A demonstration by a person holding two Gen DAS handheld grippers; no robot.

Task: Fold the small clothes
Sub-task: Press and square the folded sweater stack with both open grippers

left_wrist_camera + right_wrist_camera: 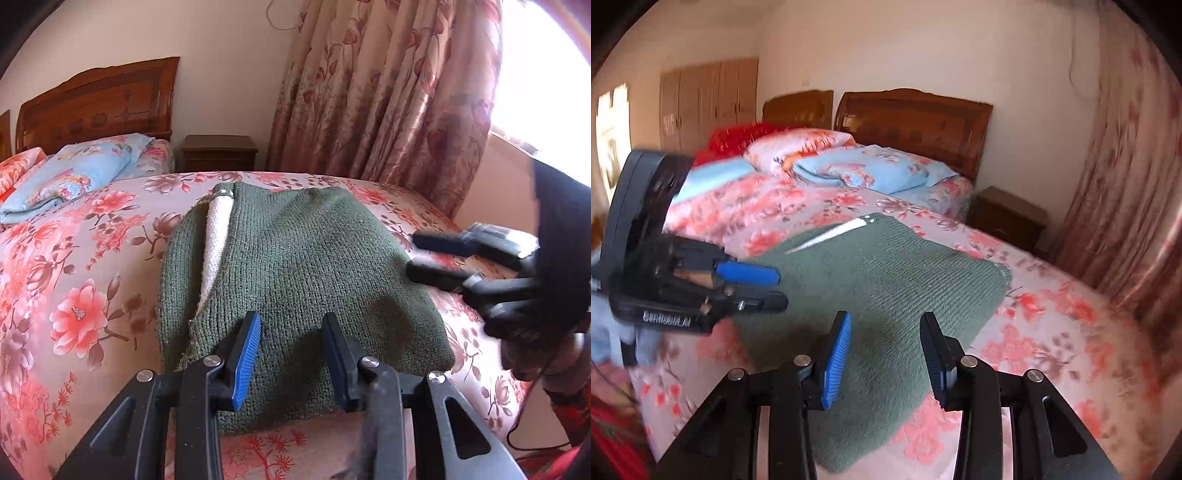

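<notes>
Here, a folded green sweater (pixel 295 288) lies on the bed (pixel 92 295), long axis running away toward the upper frame; left gripper (pixel 291 365), nearer, and right gripper (pixel 884 363) hover part-open, empty.

The left black plastic two-finger tool (pixel 291 332) has angular linkage arms with triangular cut-outs, joined by round silver screws. One finger (pixel 245 360) carries a ribbed bright blue pad; the other finger's pad looks dark navy. The right black plastic two-finger tool (pixel 884 332) is built the same way, with the same silver screws and a ribbed blue pad on one finger (pixel 836 360). Seen from the right wrist view, the left tool shows a flat black housing at its rear and white lettering along its lower arm, too blurred to read. A thin black cable hangs near the right tool
</notes>
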